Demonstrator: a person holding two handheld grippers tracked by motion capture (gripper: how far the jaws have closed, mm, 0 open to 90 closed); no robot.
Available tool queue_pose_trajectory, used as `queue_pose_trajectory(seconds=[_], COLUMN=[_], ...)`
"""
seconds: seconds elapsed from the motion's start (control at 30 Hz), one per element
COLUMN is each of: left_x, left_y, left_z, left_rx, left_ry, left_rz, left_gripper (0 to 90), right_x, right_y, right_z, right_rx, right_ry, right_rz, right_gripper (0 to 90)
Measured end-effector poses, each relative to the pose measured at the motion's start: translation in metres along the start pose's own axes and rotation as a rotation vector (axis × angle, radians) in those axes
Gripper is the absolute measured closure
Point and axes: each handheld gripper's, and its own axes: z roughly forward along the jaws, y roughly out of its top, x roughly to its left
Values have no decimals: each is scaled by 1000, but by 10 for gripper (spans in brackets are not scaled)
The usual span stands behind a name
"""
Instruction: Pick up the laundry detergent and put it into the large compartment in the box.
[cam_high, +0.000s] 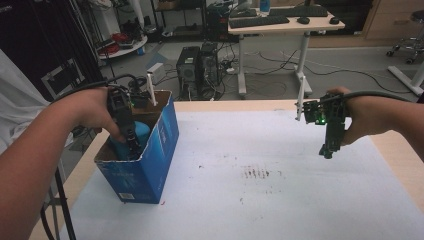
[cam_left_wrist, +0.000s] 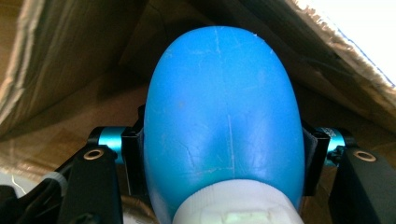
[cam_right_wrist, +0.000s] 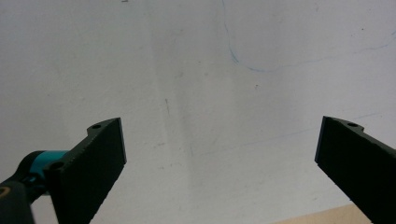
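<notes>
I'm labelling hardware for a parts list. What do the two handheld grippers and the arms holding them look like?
Both grippers are black. The left gripper has cyan cylinders beside its pads and a black cable trailing back. The right gripper has flat black wedge-shaped fingers, a green light, a small white post and a black cable. Both forearms are bare, with no sleeves.

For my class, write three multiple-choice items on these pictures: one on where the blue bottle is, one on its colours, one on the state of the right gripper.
1. Where is the blue bottle?
A. on the white sheet
B. inside the cardboard box
C. on the floor

2. What colour is the bottle's cap?
A. white
B. red
C. black

3. How is the right gripper?
A. shut on a bottle
B. shut on nothing
C. open, holding nothing

Answers: 1 B, brown box walls surround it; 2 A, the left gripper view shows a white cap on it; 3 C, its jaws stand wide apart over the white sheet.
</notes>
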Motion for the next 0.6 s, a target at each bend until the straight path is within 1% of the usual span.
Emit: queue_pose_trajectory(seconds=[0.13,0.23,0.37,0.4,0.47,0.53,0.6], left_x=[-1,0,-1,-1,0,1,1], left_y=[-1,-3,-3,-3,-3,-2,-2], left_z=[6,6,7,7,7,7,8], left_rx=[-2,-23,-30,-36,-42,-42,-38], left_ry=[8,5,7,7,3,-2,-4], left_rz=[23,31,46,43,42,34,32], left_gripper=[375,375,375,375,374,374,373], right_x=[1,1,1,1,1,2,1], right_y=[1,2,3,4,4,5,6], right_z=[1,1,2,2,2,2,2], right_rx=[3,4,1,2,1,0,-3], right_ry=[4,4,4,4,5,6,6], right_rz=[5,0,-5,3,-6,2,-8], right_gripper=[9,9,9,9,9,9,9])
